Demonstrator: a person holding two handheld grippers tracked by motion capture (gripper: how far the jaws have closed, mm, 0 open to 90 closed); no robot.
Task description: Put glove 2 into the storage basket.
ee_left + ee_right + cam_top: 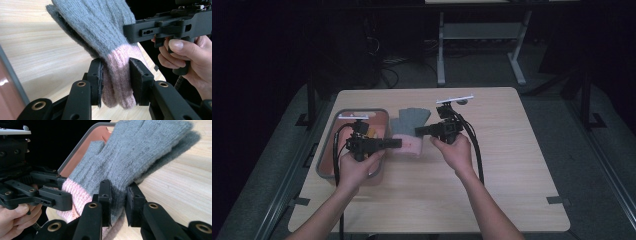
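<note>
Nearest, two hands coming up from the near edge of the table (pixel 492 200), one gripper in each. Left gripper (pixel 397 143) clamped narrow on the pink cuff (pixel 117 80) of the grey gloves (pixel 411 121), pads squeezing the wool from both sides. Right gripper (pixel 418 131) clamped narrow too, on the grey knit just above that cuff, right beside the left one. Gloves held between both, stacked flat like a pair, fingers pointing to the far side of the table. Hard to tell from above whether lifted off the table or dragging on it; probably lifted a little.

Just left of the gloves, a grey bin (pixel 328 150) with a pinkish inside and something small and orange in it, too blurry to name.

Trouble from here: both grips bunched at the cuff end, so the long finger end free to flop or fold over. Soft, fuzzy wool, easy to slip out of the pads with a quick tug. Under glove maybe held by just one pinch, so ready to slide away from the top one. Bin rim close by, easy to snag.
</note>
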